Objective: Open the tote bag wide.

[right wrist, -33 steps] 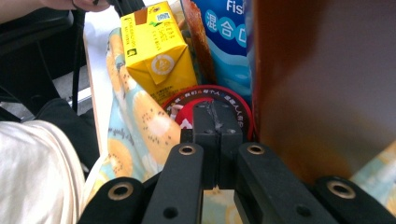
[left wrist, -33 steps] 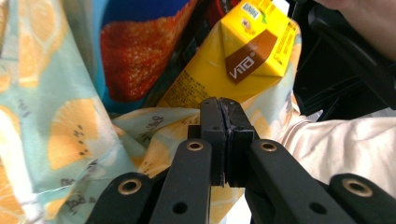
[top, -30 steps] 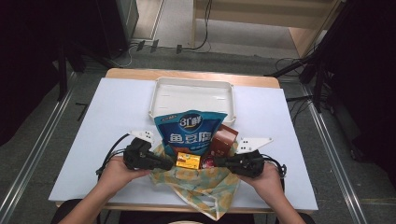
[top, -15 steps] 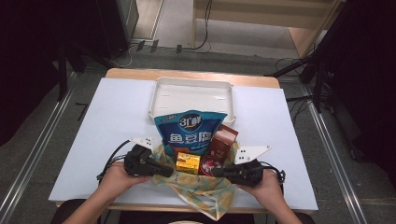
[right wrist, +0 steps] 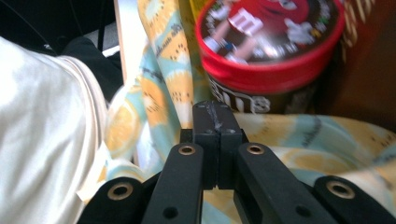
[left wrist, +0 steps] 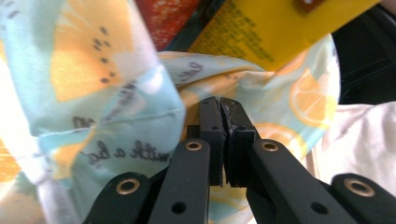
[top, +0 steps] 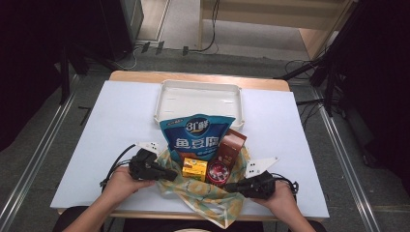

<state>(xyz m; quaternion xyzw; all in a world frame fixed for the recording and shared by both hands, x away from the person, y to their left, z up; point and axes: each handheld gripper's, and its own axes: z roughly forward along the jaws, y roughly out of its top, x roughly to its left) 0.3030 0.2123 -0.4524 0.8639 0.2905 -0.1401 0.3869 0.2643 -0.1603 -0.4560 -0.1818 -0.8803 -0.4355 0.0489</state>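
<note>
A lemon-print cloth bag [top: 208, 198] lies at the table's front middle. On it stand a blue snack pouch [top: 198, 135], a small yellow box [top: 194, 168], a brown box [top: 231, 145] and a red-rimmed M&M's tub [top: 219, 171]. My left gripper [top: 167, 174] is at the cloth's left edge. In the left gripper view its jaws [left wrist: 222, 114] are shut on a fold of the cloth [left wrist: 116, 126], below the yellow box [left wrist: 275, 28]. My right gripper [top: 231, 187] is at the cloth's right front. Its jaws [right wrist: 215, 116] are shut on the cloth [right wrist: 163, 93] just before the tub [right wrist: 266, 46].
A white tray [top: 198, 99] stands behind the pouch, toward the far edge of the pale blue table [top: 96, 145]. Cables trail from both grippers. The person's white garment [right wrist: 42, 130] is close behind the table's front edge.
Both grippers have drawn back toward the front edge, the right one farther and outward, pulling the cloth with them. The brown box and the tub now show more.
</note>
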